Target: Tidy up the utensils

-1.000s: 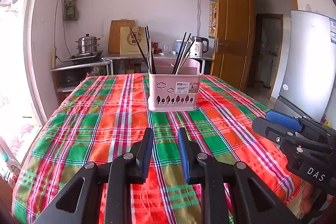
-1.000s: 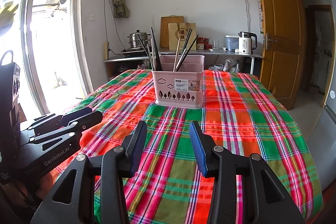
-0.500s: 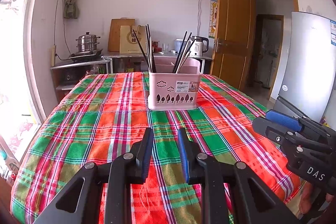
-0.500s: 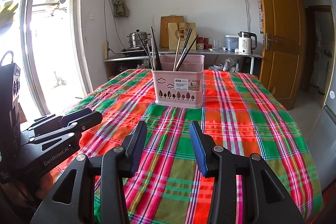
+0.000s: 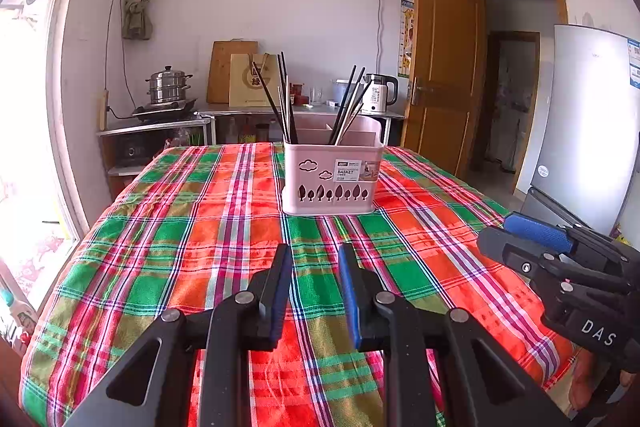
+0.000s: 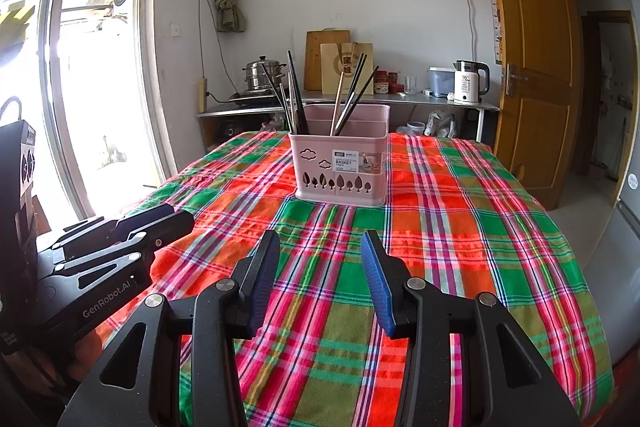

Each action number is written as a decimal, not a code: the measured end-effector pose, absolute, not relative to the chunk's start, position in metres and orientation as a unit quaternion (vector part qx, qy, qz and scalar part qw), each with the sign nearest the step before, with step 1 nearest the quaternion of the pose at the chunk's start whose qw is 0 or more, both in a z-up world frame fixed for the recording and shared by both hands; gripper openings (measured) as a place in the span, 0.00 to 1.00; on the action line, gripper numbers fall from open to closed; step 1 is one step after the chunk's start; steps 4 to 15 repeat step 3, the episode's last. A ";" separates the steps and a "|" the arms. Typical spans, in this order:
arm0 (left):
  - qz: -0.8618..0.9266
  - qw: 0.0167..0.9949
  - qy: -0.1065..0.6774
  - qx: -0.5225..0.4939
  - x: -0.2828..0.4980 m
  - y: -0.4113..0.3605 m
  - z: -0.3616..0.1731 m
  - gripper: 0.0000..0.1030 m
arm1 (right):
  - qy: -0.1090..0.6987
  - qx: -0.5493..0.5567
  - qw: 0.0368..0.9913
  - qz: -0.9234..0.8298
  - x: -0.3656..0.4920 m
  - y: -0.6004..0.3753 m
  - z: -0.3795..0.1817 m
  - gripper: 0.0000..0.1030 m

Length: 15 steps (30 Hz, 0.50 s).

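Nothing has moved since the earlier frames: both of my grippers sit where they were above the near edge of the red-and-green plaid tablecloth [image 5: 168, 247], and the scene ahead is unchanged.

By my reading the sorting looks finished, or nearly so. The pale pink plastic utensil basket with tree cut-outs [image 5: 330, 179] stands upright in the middle of the table, well apart from both grippers. One bundle of dark chopsticks [image 5: 282, 99] leans in its left compartment, and a second bundle of mixed dark and light chopsticks [image 6: 352, 95] in the next compartment over. I see no loose utensils on the cloth.

My left gripper [image 5: 314, 293] has its jaws slightly parted, with nothing between them. My right gripper [image 6: 320, 281] stands wider open, also empty; neither touches anything.
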<state>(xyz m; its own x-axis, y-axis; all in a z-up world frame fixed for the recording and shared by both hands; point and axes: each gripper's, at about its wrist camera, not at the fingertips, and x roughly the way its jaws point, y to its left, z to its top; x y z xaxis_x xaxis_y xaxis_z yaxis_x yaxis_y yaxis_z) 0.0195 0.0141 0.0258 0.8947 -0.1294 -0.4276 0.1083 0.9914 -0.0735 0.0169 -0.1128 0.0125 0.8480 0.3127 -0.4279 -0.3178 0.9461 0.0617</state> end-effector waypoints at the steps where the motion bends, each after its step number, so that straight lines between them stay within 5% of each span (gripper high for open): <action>1: -0.062 0.973 0.221 -0.025 0.020 0.014 0.026 0.23 | 0.222 -0.006 0.961 0.164 0.017 -0.113 0.013 0.42; 15: -0.061 0.973 0.222 -0.027 0.020 0.014 0.026 0.23 | 0.222 -0.006 0.961 0.164 0.017 -0.113 0.013 0.42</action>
